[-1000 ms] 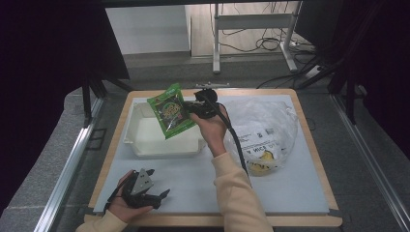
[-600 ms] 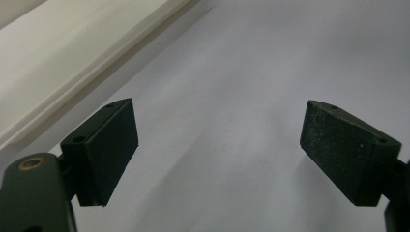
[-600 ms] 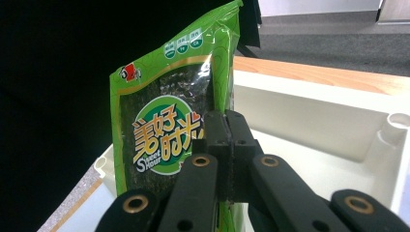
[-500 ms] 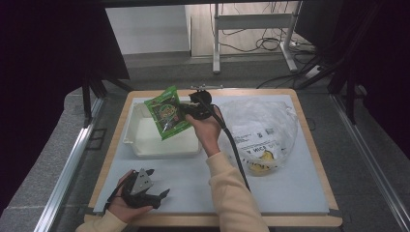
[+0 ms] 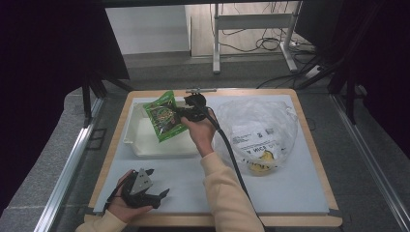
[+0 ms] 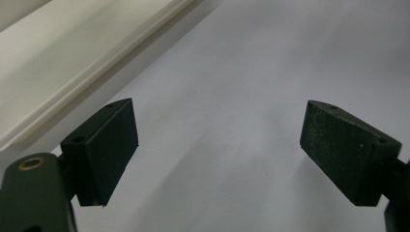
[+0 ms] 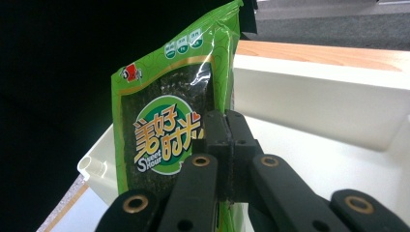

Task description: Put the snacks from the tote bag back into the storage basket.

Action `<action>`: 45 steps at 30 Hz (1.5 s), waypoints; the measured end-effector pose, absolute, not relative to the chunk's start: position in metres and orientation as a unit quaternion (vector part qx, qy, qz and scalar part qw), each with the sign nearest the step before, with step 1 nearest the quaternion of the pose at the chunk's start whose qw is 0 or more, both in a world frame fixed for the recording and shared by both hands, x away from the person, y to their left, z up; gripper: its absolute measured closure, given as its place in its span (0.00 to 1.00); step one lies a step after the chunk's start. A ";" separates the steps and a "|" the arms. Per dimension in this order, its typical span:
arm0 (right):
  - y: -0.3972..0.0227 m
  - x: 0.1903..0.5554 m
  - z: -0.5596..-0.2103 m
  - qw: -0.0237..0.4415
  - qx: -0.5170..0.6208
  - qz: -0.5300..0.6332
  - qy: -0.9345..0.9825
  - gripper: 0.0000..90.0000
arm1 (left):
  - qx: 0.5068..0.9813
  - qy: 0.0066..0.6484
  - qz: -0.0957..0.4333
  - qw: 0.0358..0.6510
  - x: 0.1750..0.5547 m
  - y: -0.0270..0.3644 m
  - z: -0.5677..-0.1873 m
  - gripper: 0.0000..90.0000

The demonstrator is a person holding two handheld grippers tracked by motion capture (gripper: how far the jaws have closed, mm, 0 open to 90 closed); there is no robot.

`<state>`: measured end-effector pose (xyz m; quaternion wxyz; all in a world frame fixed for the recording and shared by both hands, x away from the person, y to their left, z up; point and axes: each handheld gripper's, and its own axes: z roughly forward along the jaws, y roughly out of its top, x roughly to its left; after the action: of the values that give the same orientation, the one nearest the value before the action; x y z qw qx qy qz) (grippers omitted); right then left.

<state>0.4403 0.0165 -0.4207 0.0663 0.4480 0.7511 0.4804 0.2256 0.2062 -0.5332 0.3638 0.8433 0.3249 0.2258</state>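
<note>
The right hand-held gripper (image 5: pixel 186 113) pinches a shiny green snack packet (image 5: pixel 164 116) by its edge, with both black jaws pressed tight on it. The packet hangs tilted over the white plastic tub (image 5: pixel 138 145) on the worktop (image 5: pixel 290 193), above the tub's far side. In the right gripper view the packet (image 7: pixel 169 125) stands up above the tub's wall (image 7: pixel 314 106). The left hand-held gripper (image 5: pixel 157 197) rests low near the front edge of the worktop, its jaws spread wide with nothing between them. A clear crinkly plastic bag (image 5: pixel 261 125) lies to the right of the tub.
</note>
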 end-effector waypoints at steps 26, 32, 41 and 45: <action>0.049 0.443 -0.444 0.049 0.458 0.469 0.754 1.00 | 0.842 0.325 0.228 0.366 0.226 0.208 -0.532 0.15; 0.054 0.444 -0.450 0.045 0.465 0.469 0.749 1.00 | 0.841 0.326 0.228 0.368 0.226 0.208 -0.532 0.15; 0.061 0.446 -0.458 0.044 0.476 0.463 0.746 1.00 | 0.840 0.325 0.228 0.369 0.226 0.208 -0.531 0.15; 0.064 0.448 -0.464 0.042 0.481 0.459 0.745 1.00 | 0.839 0.326 0.228 0.372 0.226 0.208 -0.531 0.15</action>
<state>0.4477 0.0640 -0.4637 0.0423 0.4813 0.7453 0.4594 0.2257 0.2083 -0.5313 0.3718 0.8387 0.3260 0.2283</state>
